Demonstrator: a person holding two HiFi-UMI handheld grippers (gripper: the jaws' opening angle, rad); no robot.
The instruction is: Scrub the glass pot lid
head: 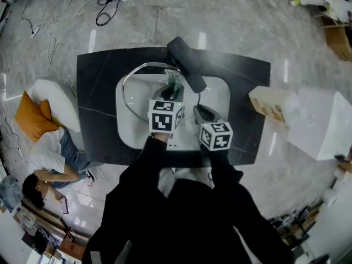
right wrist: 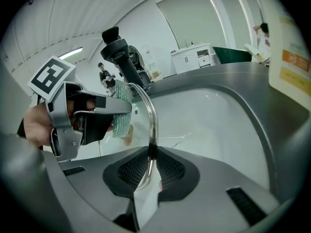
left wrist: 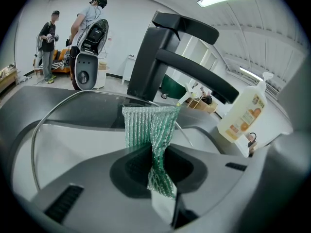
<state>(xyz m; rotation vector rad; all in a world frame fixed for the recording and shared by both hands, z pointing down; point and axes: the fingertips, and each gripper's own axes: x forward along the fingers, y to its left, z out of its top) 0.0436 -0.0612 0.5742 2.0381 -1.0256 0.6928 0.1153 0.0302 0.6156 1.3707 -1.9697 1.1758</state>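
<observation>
The glass pot lid stands on edge in the white sink, its metal rim curving up in front of me. My right gripper is shut on that rim at the lid's near right side. My left gripper is shut on a green mesh scrubber, which sticks up from the jaws close to the lid's glass under the black faucet. In the head view the left gripper and the right gripper sit side by side over the sink.
A soap bottle lies on the dark counter right of the sink, with a white box beyond it. A person lies on the floor at the left, near an orange cushion. Cables trail at the top left.
</observation>
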